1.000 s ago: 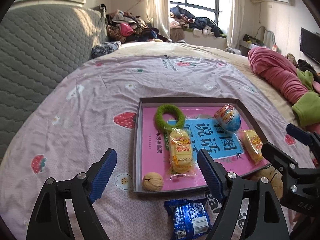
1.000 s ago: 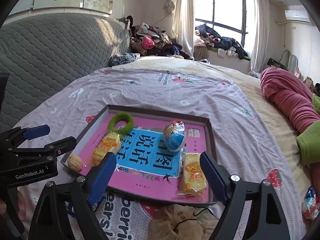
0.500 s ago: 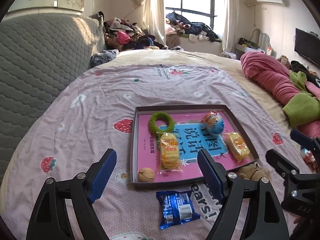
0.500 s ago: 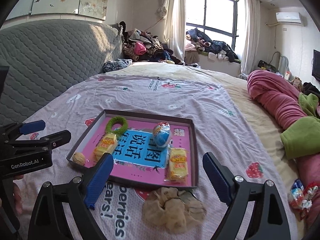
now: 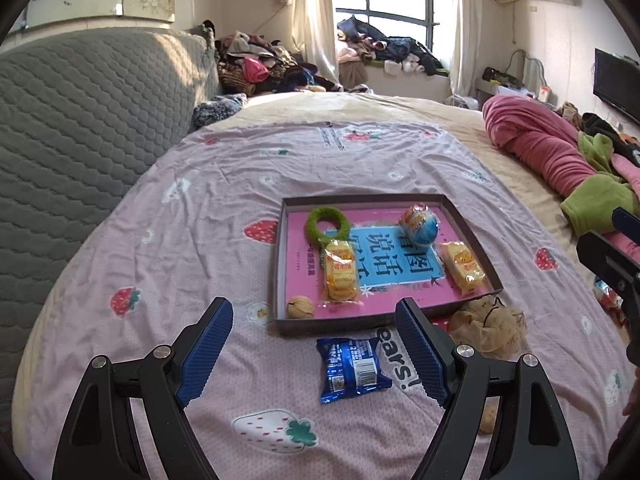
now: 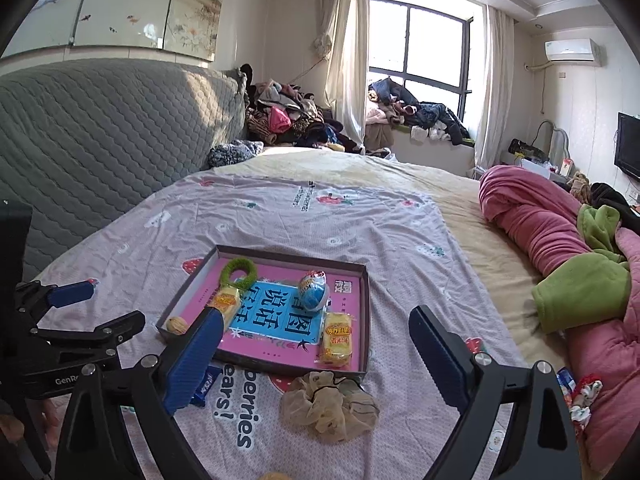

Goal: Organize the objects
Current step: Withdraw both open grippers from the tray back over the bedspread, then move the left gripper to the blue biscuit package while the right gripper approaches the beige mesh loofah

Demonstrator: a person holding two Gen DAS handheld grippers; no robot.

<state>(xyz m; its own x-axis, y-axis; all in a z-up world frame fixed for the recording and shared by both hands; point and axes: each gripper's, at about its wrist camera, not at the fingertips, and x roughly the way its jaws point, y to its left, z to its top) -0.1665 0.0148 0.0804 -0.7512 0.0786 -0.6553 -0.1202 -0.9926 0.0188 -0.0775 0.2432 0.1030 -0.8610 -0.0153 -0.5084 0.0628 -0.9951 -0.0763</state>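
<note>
Bedspread (image 5: 208, 216) with strawberry prints carried everything, and the shallow box tray (image 5: 280, 276) sat around its middle. Inside the tray were a green ring (image 5: 327, 227) at the far left corner, a blue egg toy (image 5: 420, 227) near the far right, two yellow snack packs (image 5: 340, 270) (image 5: 464, 266) along the middle and right side, and a walnut (image 5: 300, 307) in the near left corner. Outside, touching or almost touching the tray's near edge, a beige scrunchie (image 6: 330, 404) lay crumpled by the near right corner, and a blue snack packet (image 5: 352, 368) lay just off the near edge, further left. The left gripper (image 5: 316, 352) hung over that blue packet with its fingers spread and nothing in them. The right gripper (image 6: 316, 352) was spread wide too, jaws having just been opening, empty, with the scrunchie below the gap. A rolled pink blanket (image 6: 532, 216) with a green one (image 6: 584, 292) crowded the bedspread's right edge, a grey quilted headboard (image 6: 100, 140) ran along the left, and a clothes pile (image 6: 288, 116) sat past the far end.
</note>
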